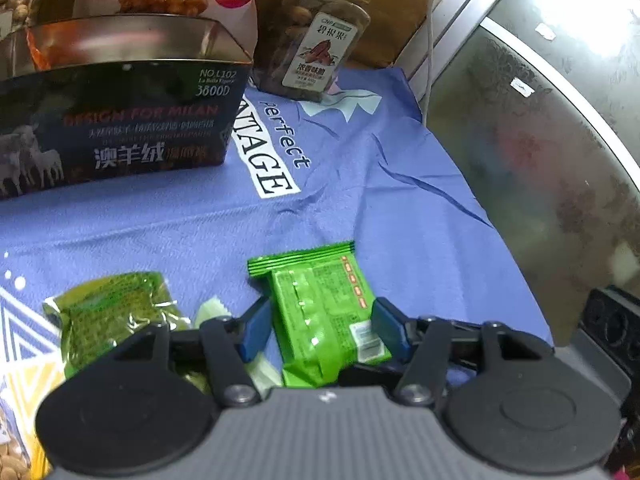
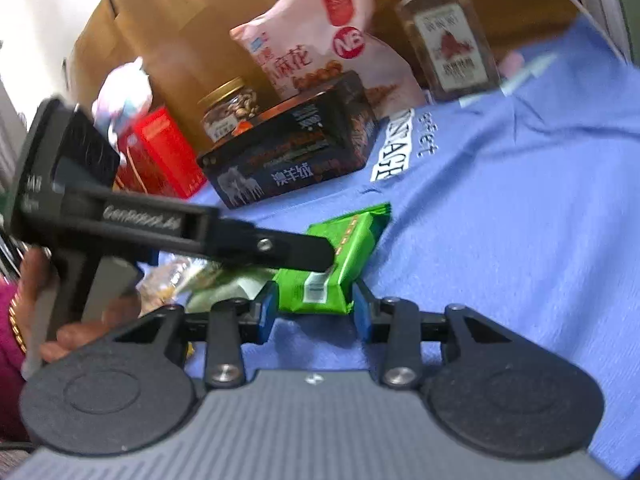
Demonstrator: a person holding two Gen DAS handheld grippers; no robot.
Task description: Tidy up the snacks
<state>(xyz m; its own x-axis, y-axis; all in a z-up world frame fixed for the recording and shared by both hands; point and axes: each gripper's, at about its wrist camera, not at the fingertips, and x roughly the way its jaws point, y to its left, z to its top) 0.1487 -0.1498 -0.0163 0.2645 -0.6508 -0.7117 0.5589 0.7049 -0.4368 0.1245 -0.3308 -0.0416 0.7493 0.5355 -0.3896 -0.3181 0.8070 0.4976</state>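
Observation:
A bright green snack packet [image 1: 326, 312] lies on the blue cloth [image 1: 380, 200]. My left gripper [image 1: 320, 330] straddles it, one blue pad on each side, and looks closed on it. In the right wrist view the same packet [image 2: 344, 256] sits just ahead of my right gripper [image 2: 314, 312], which is open and empty, its pads level with the packet's near end. The left gripper's body [image 2: 160, 224] reaches in over the packet from the left. A dark open box [image 1: 116, 120] stands behind; it also shows in the right wrist view [image 2: 296, 148].
An olive-green packet [image 1: 116, 316] and pale wrappers lie left of the left gripper. A pink snack bag [image 2: 320, 40], a nut jar [image 2: 444, 44], a smaller jar [image 2: 232, 108] and a red box [image 2: 164, 156] stand at the back. A metal surface [image 1: 540, 120] borders the cloth's right.

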